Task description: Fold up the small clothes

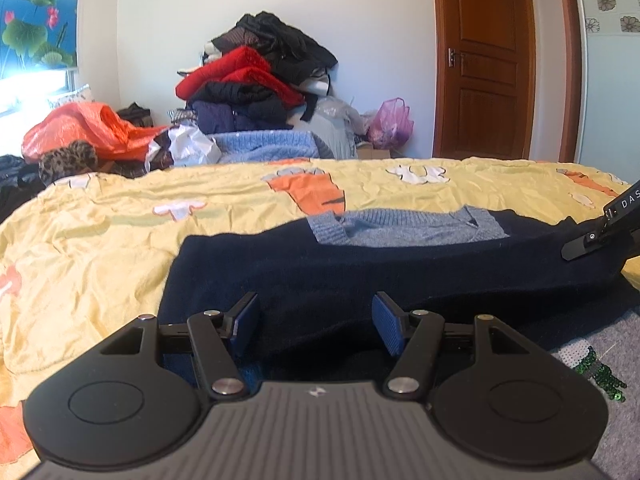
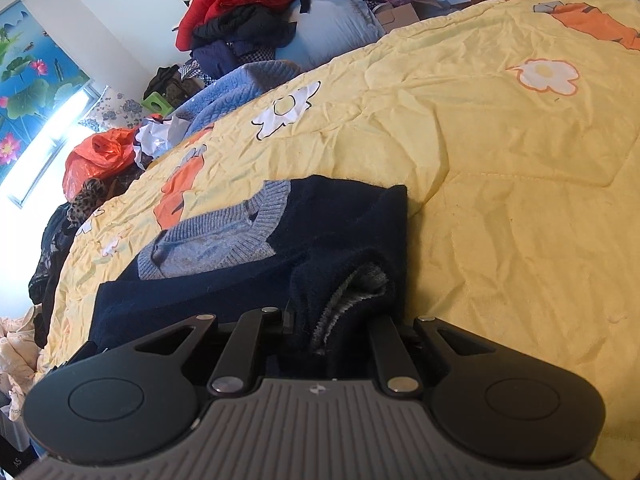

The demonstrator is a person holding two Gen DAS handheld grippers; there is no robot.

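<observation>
A small navy sweater (image 1: 360, 264) with a grey-blue knit collar (image 1: 404, 228) lies on the yellow quilt (image 1: 100, 240). My left gripper (image 1: 316, 320) is open, its blue pads on either side of the sweater's near edge, not closed on it. In the right wrist view the sweater (image 2: 240, 280) lies with its collar (image 2: 216, 240) to the left. My right gripper (image 2: 336, 320) has a bunched fold of the sweater's edge between its jaws; its pads are hidden by the cloth. The right gripper's finger (image 1: 600, 232) shows at the far right of the left wrist view, on the sweater.
A grey garment with green sequins (image 1: 592, 368) lies at the near right. A tall pile of red and dark clothes (image 1: 256, 80) and a blue knit (image 1: 264, 146) sit behind the bed. An orange bag (image 1: 88, 132), a pink bag (image 1: 390, 122) and a wooden door (image 1: 492, 56) stand further back.
</observation>
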